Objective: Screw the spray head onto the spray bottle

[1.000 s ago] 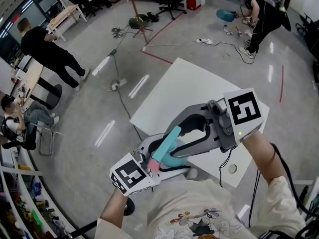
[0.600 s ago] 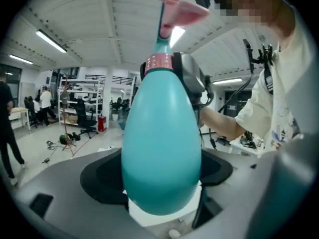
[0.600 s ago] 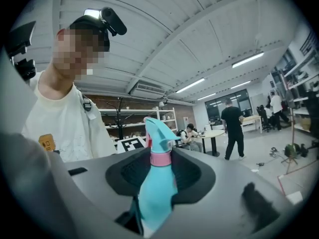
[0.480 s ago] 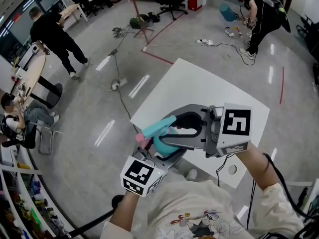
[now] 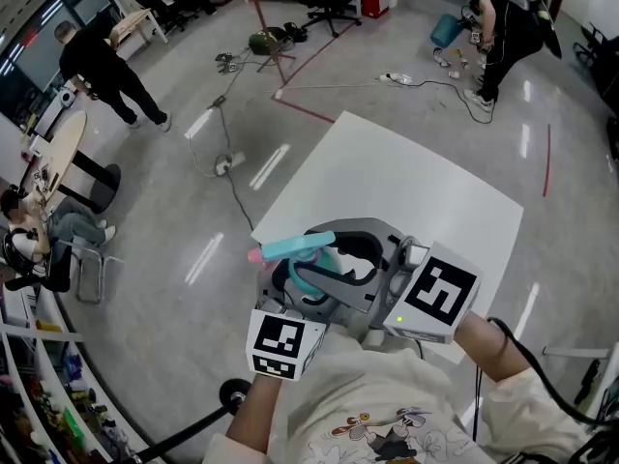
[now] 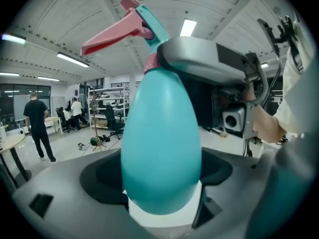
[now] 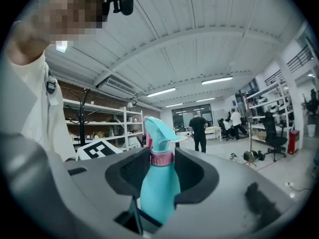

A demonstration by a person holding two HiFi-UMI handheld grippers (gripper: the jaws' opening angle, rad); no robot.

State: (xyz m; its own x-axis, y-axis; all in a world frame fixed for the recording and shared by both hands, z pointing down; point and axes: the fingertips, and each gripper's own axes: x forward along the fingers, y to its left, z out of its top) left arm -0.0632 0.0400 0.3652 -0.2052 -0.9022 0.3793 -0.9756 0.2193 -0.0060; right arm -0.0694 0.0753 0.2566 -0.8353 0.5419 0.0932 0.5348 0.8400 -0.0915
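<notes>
A teal spray bottle (image 5: pixel 327 262) carries a teal spray head (image 5: pixel 292 248) with a pink nozzle that points left. It is held up in front of the person's chest, above the table's near edge. My left gripper (image 5: pixel 311 296) is shut on the bottle's wide body (image 6: pixel 162 148), near its base. My right gripper (image 5: pixel 317 264) comes in from the right. In the right gripper view its jaws close on the pink collar (image 7: pixel 161 158) just under the spray head (image 7: pixel 158 129). The pink trigger (image 6: pixel 117 31) sticks out to the left in the left gripper view.
A white table (image 5: pixel 387 177) lies beyond the grippers. Cables and a tripod (image 5: pixel 271 42) are on the grey floor behind it. People stand at the back left (image 5: pixel 102 66) and back right (image 5: pixel 503 27), and one sits at the left edge (image 5: pixel 29 230).
Both grippers and the bottle have come down and in toward the person's body. The spray head has swung from pointing up-right to pointing left. The person at back left has walked on.
</notes>
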